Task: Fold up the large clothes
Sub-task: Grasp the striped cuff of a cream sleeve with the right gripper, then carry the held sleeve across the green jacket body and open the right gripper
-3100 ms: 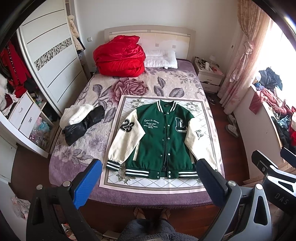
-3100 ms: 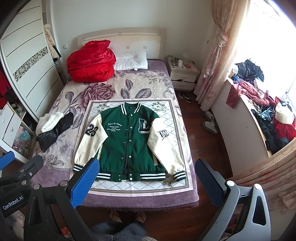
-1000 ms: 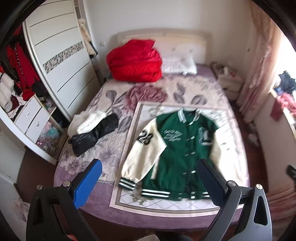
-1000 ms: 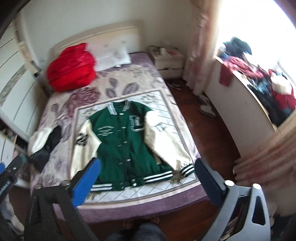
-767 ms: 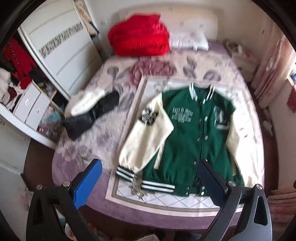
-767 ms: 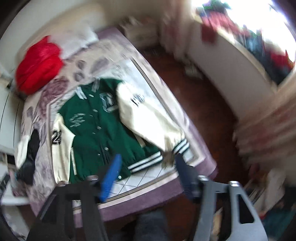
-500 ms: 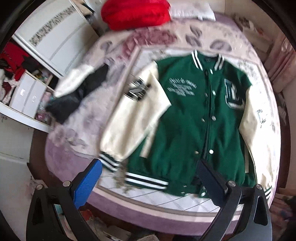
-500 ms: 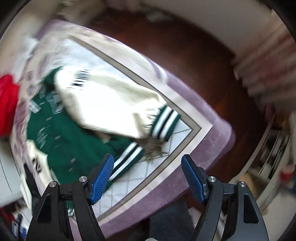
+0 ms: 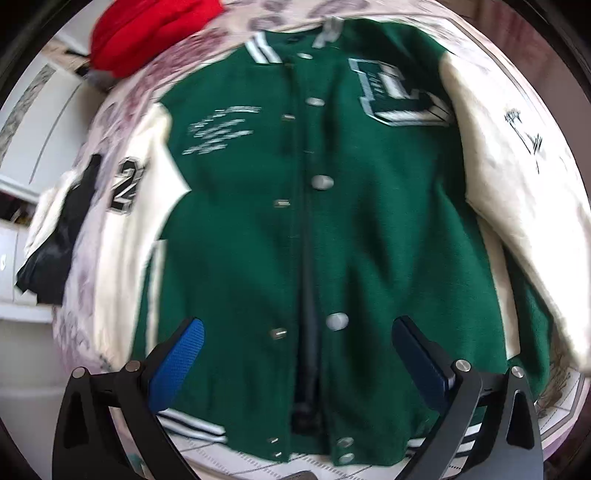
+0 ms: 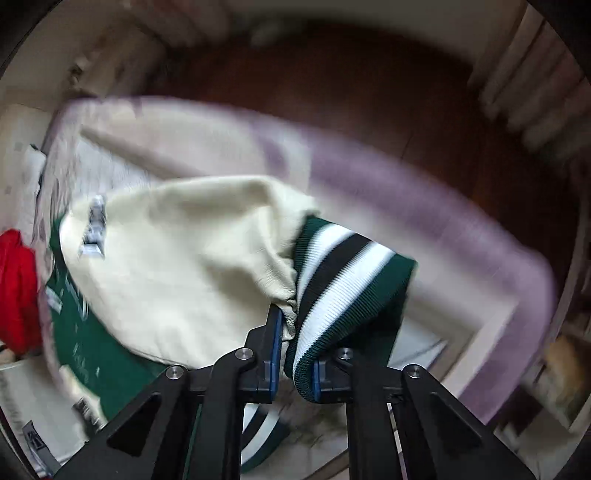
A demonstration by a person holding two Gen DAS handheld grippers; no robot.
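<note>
Clamped on a striped cuff (image 10: 343,280) at the bed's (image 10: 461,229) foot edge.
Right gripper (image 10: 293,354) just closed on cuff; left gripper (image 9: 295,354) wide open, empty, over green jacket (image 9: 280,229).

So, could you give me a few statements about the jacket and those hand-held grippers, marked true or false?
1. The right hand-held gripper is clamped on the striped cuff. True.
2. The left hand-held gripper grips the collar. False: it is open above the jacket near the hem.
3. The jacket is red. False: green body, cream sleeves.
4. The jacket lies front side up. True.
5. A red bundle lies beyond the collar. True.
</note>
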